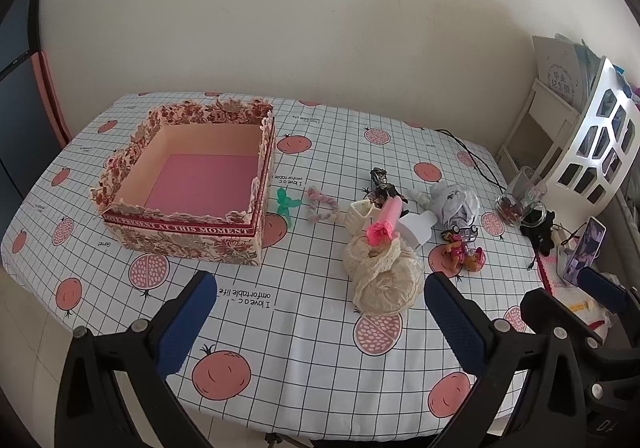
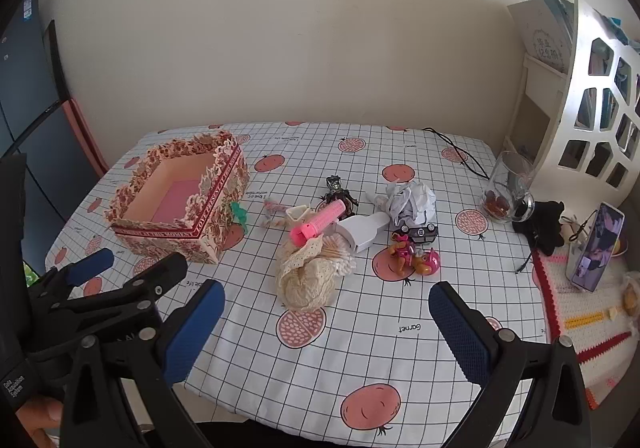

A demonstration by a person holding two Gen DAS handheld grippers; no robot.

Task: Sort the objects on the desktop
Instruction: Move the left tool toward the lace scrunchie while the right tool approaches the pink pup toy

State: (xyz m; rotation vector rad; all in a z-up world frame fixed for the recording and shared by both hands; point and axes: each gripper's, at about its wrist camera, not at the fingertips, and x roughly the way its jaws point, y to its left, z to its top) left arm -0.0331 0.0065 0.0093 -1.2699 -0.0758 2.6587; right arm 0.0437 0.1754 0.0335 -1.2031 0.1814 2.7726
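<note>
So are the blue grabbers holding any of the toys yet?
No, nothing is held. The left gripper and the right gripper are both wide open above the tablecloth, with the toys farther off.

A plain cream wall [image 1: 320,15] runs behind the table [image 1: 320,348], which wears a white grid-checked cloth printed with pink pomegranates. At the right stands a white shelf unit [image 2: 600,95] with cut-out openings, brightly lit, and at the far left a dark blue panel [image 2: 24,87] edged in pink.
</note>
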